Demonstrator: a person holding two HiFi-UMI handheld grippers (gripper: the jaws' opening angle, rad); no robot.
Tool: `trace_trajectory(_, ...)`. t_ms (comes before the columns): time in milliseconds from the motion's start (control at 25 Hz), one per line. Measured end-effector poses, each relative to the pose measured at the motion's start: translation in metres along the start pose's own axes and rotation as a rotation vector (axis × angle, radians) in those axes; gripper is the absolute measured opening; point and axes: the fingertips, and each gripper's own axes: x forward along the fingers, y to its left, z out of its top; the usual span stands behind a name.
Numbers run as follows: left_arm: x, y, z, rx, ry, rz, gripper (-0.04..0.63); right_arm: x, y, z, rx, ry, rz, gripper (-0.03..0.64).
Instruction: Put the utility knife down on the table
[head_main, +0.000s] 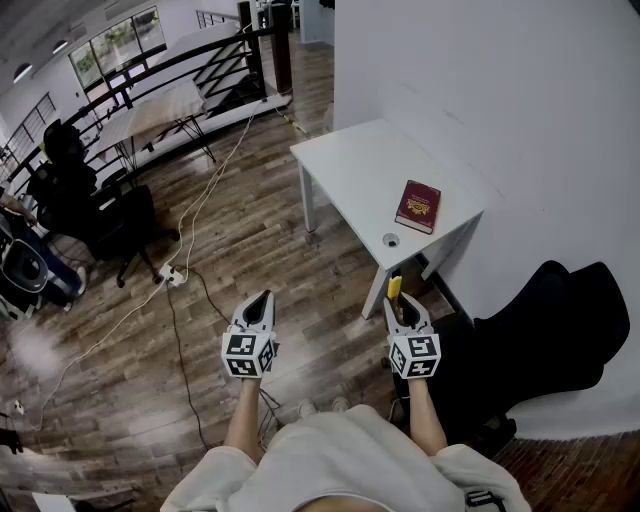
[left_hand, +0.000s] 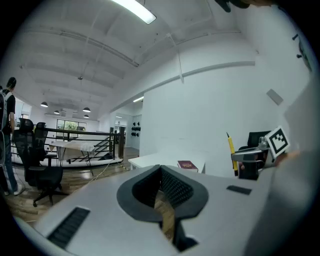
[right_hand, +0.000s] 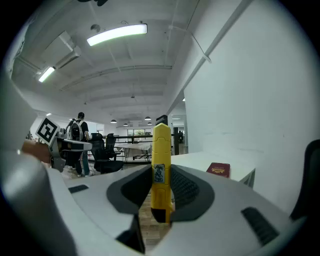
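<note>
Right tool (right_hand: 161, 192) clamped on utility knife (right_hand: 160, 165), knife upright between jaws, end sticking out above. Left tool (left_hand: 162, 195) closed, nothing in it. Knife short of near corner of counter (head_main: 350, 170), over floor (head_main: 250, 250). Risk: if I release early, it drops to floor; book (head_main: 418, 206) crowds counter's near end.

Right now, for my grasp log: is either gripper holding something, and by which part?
The right gripper clamps the yellow utility knife by its lower end, upright; the left gripper holds nothing.
</note>
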Motion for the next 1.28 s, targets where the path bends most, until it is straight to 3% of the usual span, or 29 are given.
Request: trace_trajectory(1280, 0.038, -0.031, -0.01, -0.014, 0.018, 0.026, 0.006, 0.018, -0.04, -0.009, -0.007, 0.017, 0.048, 0.109)
